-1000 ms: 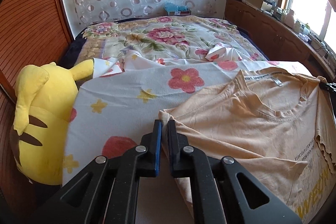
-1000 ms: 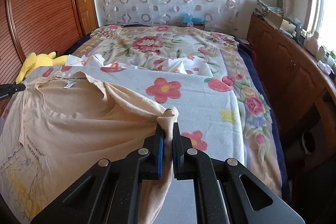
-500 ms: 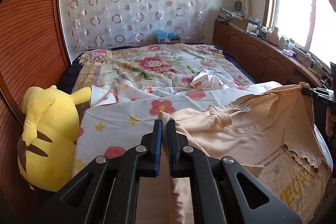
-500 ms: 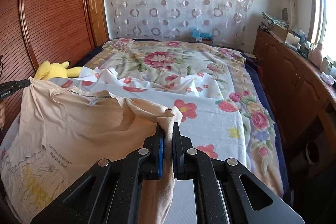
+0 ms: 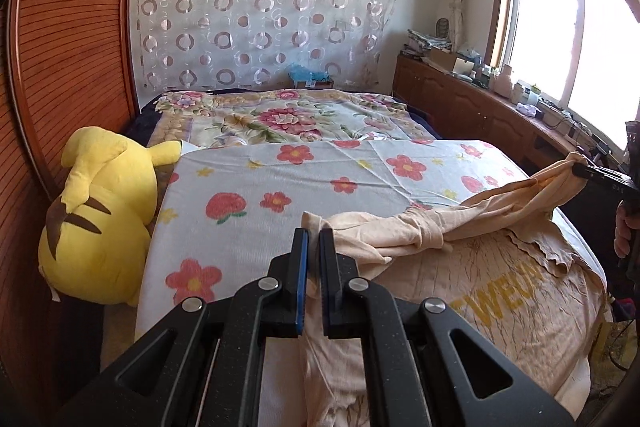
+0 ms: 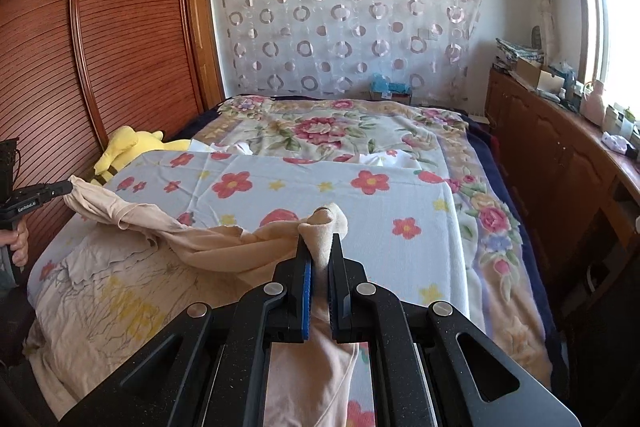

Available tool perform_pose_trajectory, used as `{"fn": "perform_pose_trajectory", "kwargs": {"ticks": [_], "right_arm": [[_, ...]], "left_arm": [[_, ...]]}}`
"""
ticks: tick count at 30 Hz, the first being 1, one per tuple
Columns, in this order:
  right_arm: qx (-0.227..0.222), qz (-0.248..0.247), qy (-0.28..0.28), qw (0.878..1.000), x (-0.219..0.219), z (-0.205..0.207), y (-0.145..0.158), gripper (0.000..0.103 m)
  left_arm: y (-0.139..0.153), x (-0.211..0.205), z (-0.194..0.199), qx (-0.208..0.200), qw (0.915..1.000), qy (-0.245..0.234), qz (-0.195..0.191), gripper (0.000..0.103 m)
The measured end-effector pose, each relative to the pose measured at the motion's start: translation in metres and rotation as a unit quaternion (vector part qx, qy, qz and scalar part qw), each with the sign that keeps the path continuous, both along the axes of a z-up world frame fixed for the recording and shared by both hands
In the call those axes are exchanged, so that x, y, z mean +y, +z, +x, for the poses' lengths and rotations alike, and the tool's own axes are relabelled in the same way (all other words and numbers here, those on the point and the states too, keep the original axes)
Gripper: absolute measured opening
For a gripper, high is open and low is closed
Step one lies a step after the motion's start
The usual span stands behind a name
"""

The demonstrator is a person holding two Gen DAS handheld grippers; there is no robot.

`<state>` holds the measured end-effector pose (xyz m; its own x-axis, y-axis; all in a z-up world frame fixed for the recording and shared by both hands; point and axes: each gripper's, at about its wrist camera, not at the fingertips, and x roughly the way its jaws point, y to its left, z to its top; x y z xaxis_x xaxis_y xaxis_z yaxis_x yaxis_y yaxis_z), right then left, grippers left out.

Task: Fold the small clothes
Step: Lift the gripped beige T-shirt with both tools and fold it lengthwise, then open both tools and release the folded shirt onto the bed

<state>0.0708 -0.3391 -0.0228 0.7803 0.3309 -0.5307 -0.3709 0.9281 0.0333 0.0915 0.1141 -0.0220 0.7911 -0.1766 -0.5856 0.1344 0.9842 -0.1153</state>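
Observation:
A beige T-shirt (image 5: 500, 291) with yellow lettering lies over the near edge of the bed, its upper part lifted and doubled back toward me. My left gripper (image 5: 314, 237) is shut on one upper corner of the shirt. My right gripper (image 6: 320, 241) is shut on the other upper corner of the same T-shirt (image 6: 132, 291). A band of bunched cloth hangs stretched between the two grippers. In the left wrist view the right gripper (image 5: 580, 169) shows at the far right; in the right wrist view the left gripper (image 6: 66, 187) shows at the far left, held by a hand (image 6: 18, 245).
A flowered white sheet (image 5: 288, 183) covers the near half of the bed over a floral quilt (image 6: 328, 127). A yellow plush toy (image 5: 100, 219) sits against the wooden slatted wardrobe (image 6: 100, 39) on the left. A cluttered wooden cabinet (image 6: 560, 155) runs under the window on the right.
Both grippers have pulled the shirt's upper corners back toward me and slightly up, folding the neck part over the printed body. More flowered sheet now shows beyond the shirt.

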Motion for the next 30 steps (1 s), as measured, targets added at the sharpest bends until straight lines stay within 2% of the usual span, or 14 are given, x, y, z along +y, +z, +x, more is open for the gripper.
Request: {"fn": "perform_pose_trajectory", "kwargs": {"ticks": [5,9,13,18,20,23,25,30], "right_arm": [[0.001,0.030,-0.008,1.000,-0.017,-0.033,0.001,0.006],[0.015,0.041,-0.016,0.999,-0.022,-0.059,-0.008,0.006],[0.028,0.022,-0.022,0.999,-0.026,-0.076,-0.008,0.006],[0.035,0.035,-0.022,0.999,-0.037,-0.090,-0.001,0.006],[0.060,0.031,-0.007,0.998,-0.031,-0.087,-0.011,0.006],[0.089,-0.004,-0.002,0.996,-0.018,-0.077,-0.031,0.006],[0.103,-0.019,0.001,0.995,-0.014,-0.070,-0.039,0.006],[0.108,-0.029,0.000,0.994,-0.015,-0.057,-0.036,0.009]], "left_arm": [[-0.010,0.008,-0.056,-0.003,0.9996,0.012,-0.026,0.006],[-0.018,0.013,-0.084,0.008,0.9984,0.020,-0.052,0.006],[-0.016,0.007,-0.107,0.009,0.9991,0.023,-0.035,0.006],[-0.021,-0.003,-0.124,0.030,0.9993,0.014,-0.015,0.006],[-0.029,-0.003,-0.123,0.040,0.9990,0.013,-0.015,0.006],[-0.040,-0.002,-0.118,0.058,0.9981,0.021,-0.005,0.007],[-0.042,-0.002,-0.116,0.061,0.9979,0.024,0.001,0.012],[-0.032,0.003,-0.110,0.049,0.9985,0.024,0.003,0.034]]}}
